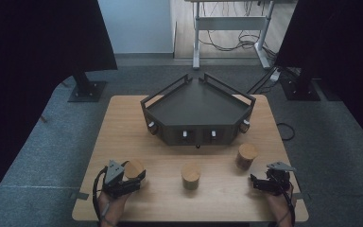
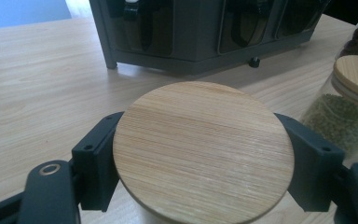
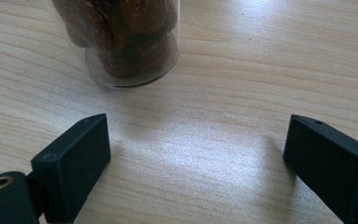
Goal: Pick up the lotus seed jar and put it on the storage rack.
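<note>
Wooden table (image 1: pixel 123 123) bearing a dark angular rack (image 1: pixel 197 101) at its far centre, with three bamboo-lidded jars in a row nearer the person. Left gripper (image 1: pixel 128 178) clamps the leftmost jar (image 2: pixel 203 149) between its jaws, at the table's near-left; right gripper (image 1: pixel 260 182), jaws spread wide and empty, rests just short of the jar of brown fruit (image 3: pixel 121 37).

Upright jar with round bamboo lid (image 2: pixel 203 151), near table's front-left corner

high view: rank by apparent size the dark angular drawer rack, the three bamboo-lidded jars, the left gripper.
1. Dark angular drawer rack, clearly largest.
2. Left gripper, closed around the left bamboo-lidded jar.
3. Middle jar and right jar: alike, not ranked. Left jar partly hidden, unsure.
</note>
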Motion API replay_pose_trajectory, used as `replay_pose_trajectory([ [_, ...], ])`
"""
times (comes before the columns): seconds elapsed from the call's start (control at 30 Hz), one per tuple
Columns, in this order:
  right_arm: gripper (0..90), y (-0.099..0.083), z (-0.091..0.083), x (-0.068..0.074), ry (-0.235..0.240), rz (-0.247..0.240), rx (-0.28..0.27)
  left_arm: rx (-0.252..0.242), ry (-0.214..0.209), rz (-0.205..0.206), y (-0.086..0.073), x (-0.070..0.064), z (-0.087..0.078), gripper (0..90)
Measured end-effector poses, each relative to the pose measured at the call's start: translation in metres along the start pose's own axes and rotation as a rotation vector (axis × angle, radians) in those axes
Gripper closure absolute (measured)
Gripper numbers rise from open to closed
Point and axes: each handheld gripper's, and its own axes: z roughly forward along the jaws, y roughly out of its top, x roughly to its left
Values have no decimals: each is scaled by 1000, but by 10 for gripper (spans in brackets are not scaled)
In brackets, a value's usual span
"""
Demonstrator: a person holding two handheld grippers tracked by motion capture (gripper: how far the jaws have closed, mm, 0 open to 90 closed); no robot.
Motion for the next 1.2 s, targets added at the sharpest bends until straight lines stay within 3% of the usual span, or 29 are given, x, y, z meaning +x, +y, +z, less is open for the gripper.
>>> replay_pose_trajectory([
  [1.2,66,0,0,0,0,0,0,-15,-11,17,32,2,9,238],
])
